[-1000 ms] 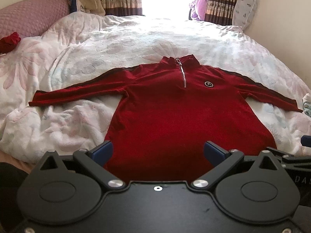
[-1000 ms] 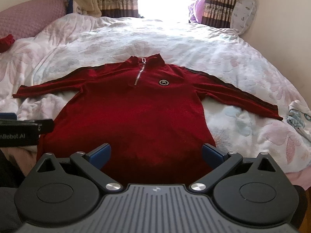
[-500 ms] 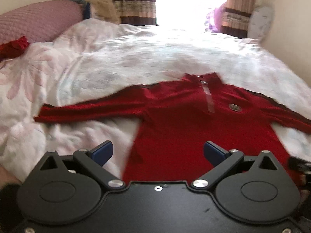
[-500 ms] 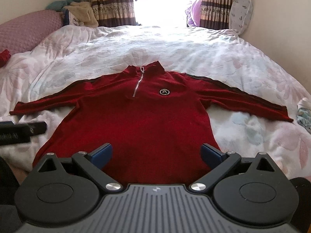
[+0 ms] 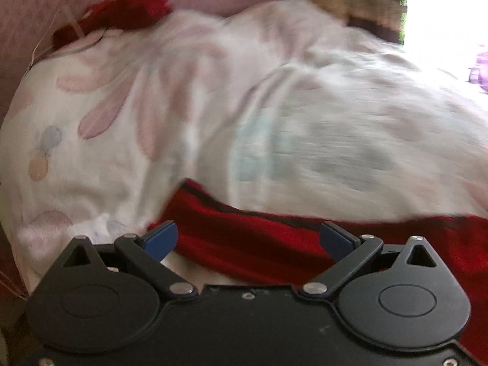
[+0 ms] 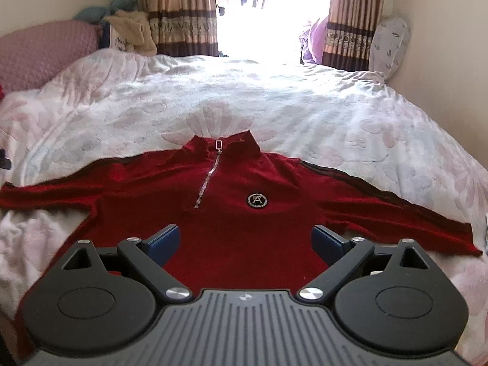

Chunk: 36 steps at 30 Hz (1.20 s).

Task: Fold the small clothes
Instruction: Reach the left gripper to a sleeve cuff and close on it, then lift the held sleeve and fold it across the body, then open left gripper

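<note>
A red long-sleeved zip-neck top (image 6: 244, 213) lies flat on the bed, front up, sleeves spread to both sides, collar toward the window. My right gripper (image 6: 245, 241) hovers open over its lower chest, nothing between the blue pads. In the blurred left wrist view, my left gripper (image 5: 248, 239) stands open just above the end of the top's left sleeve (image 5: 244, 241), whose cuff lies close to the left pad (image 5: 161, 239). I cannot tell whether the pads touch the cloth.
The bed carries a white floral quilt (image 6: 274, 97). A pink pillow (image 6: 39, 52) and another red garment (image 5: 122, 12) lie at the left. Curtains (image 6: 180, 12) and a bright window are at the far end. A wall (image 6: 442, 30) runs along the right.
My left gripper has swung left and down from the body of the top to its left sleeve end. The right gripper moved forward slightly over the chest. Both stayed open.
</note>
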{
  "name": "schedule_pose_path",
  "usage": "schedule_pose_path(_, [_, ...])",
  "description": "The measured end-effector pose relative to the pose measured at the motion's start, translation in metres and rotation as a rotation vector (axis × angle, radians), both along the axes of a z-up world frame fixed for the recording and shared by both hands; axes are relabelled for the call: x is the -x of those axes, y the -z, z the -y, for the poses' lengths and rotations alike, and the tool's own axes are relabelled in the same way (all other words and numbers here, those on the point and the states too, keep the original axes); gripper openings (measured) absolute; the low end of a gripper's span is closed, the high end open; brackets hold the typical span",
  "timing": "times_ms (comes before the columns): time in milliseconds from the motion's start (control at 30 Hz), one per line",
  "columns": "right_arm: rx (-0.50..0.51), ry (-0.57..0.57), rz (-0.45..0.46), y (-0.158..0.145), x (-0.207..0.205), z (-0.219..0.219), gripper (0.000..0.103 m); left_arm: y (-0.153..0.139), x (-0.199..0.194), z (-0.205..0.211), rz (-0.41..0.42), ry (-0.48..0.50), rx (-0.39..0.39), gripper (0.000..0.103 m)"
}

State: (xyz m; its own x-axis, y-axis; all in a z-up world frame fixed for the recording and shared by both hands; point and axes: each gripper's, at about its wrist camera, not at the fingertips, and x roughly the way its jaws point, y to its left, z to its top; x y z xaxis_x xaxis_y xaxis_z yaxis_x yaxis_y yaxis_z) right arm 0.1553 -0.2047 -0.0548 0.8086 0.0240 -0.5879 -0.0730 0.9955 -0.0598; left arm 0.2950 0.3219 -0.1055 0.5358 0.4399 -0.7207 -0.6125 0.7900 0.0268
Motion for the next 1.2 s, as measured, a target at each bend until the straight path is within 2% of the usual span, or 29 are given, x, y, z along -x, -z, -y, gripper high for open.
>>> schedule_pose_path(67, [0.007, -0.006, -0.019, 0.005, -0.013, -0.004, 0.103, 0.012, -0.008, -0.032, -0.019, -0.063, 0.005, 0.103])
schedule_pose_path(100, [0.006, -0.013, -0.032, 0.006, -0.019, -0.006, 0.103, 0.019, -0.008, -0.05, -0.02, -0.098, 0.033, 0.103])
schedule_pose_path(133, [0.004, -0.022, -0.042, 0.007, -0.023, -0.008, 0.103, 0.025, -0.005, -0.065, -0.022, -0.127, 0.084, 0.103])
schedule_pose_path(233, [0.027, -0.058, -0.03, 0.006, -0.031, -0.017, 0.103, 0.046, 0.008, -0.102, -0.009, -0.215, 0.306, 0.102])
schedule_pose_path(300, [0.059, -0.067, -0.011, 0.007, -0.035, -0.023, 0.103, 0.052, 0.015, -0.113, -0.001, -0.243, 0.368, 0.102])
schedule_pose_path(433, [0.066, -0.064, -0.017, 0.018, -0.042, -0.027, 0.103, 0.042, 0.017, -0.111, 0.007, -0.248, 0.27, 0.102])
schedule_pose_path(567, [0.043, -0.079, -0.067, 0.031, -0.049, -0.027, 0.103, 0.061, 0.011, -0.114, -0.036, -0.202, 0.346, 0.098])
schedule_pose_path(767, [0.06, -0.089, -0.072, 0.037, -0.043, -0.03, 0.103, 0.061, 0.007, -0.104, -0.022, -0.156, 0.279, 0.094])
schedule_pose_path(800, [0.056, -0.094, -0.07, 0.037, -0.042, -0.029, 0.103, 0.06, 0.007, -0.103, -0.013, -0.149, 0.277, 0.079])
schedule_pose_path(833, [0.053, -0.097, -0.07, 0.037, -0.042, -0.029, 0.103, 0.06, 0.007, -0.103, -0.012, -0.149, 0.273, 0.055])
schedule_pose_path(867, [0.049, -0.098, -0.073, 0.037, -0.042, -0.029, 0.103, 0.06, 0.006, -0.103, -0.029, -0.146, 0.278, 0.004])
schedule_pose_path(967, [0.048, -0.094, -0.081, 0.038, -0.043, -0.028, 0.103, 0.068, 0.005, -0.106, -0.032, -0.13, 0.338, 0.003])
schedule_pose_path(1067, [0.05, -0.093, -0.08, 0.038, -0.043, -0.028, 0.103, 0.067, 0.003, -0.103, -0.033, -0.119, 0.302, 0.003])
schedule_pose_path(1200, [0.049, -0.092, -0.076, 0.037, -0.042, -0.027, 0.103, 0.05, 0.007, -0.097, 0.039, -0.119, 0.254, 0.003])
